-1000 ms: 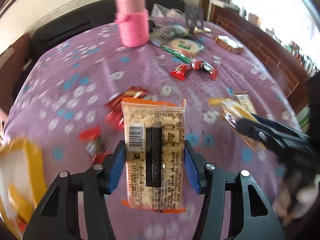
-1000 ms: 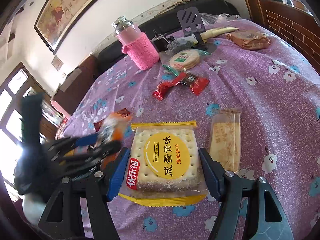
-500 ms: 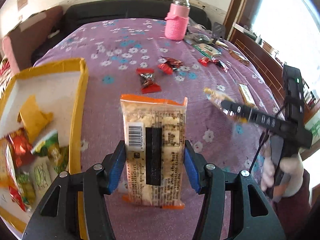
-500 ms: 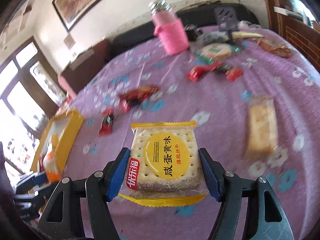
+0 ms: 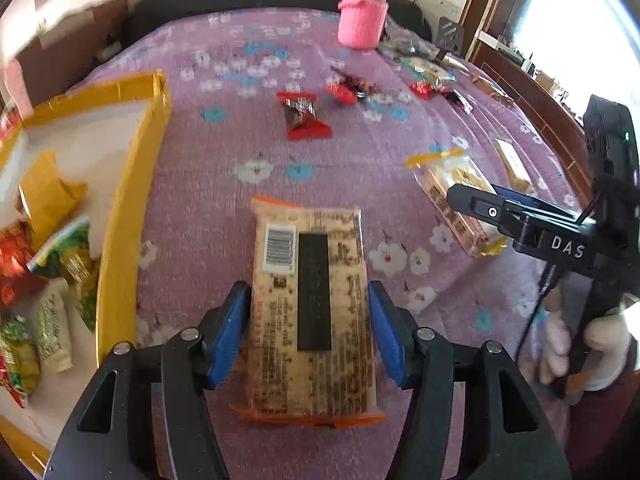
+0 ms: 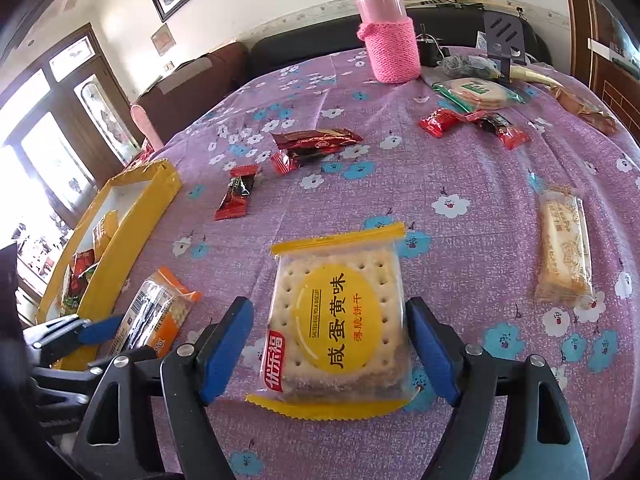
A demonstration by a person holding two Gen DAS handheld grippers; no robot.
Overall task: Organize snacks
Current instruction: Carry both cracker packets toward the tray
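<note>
My left gripper (image 5: 310,332) is shut on an orange-edged cracker pack (image 5: 312,304), back side up, held above the purple cloth just right of the yellow box (image 5: 132,184). My right gripper (image 6: 328,348) is shut on a yellow-edged biscuit pack (image 6: 340,316) with a round yellow label. In the right wrist view the left gripper (image 6: 94,330) and its pack (image 6: 154,316) show at lower left by the box (image 6: 132,228). In the left wrist view the right gripper (image 5: 500,208) and its pack (image 5: 456,200) show at right.
The box holds several snack packs (image 5: 52,264). Red candies (image 6: 236,196) and a dark wrapper (image 6: 316,140) lie mid-table. A cracker bar (image 6: 564,248) lies right. A pink bottle (image 6: 390,36), a round-cracker pack (image 6: 476,90) and clutter stand at the back.
Both grippers have carried their packs leftward toward the yellow box. The left gripper now sits closer to the box's right wall; both grips are unchanged.
</note>
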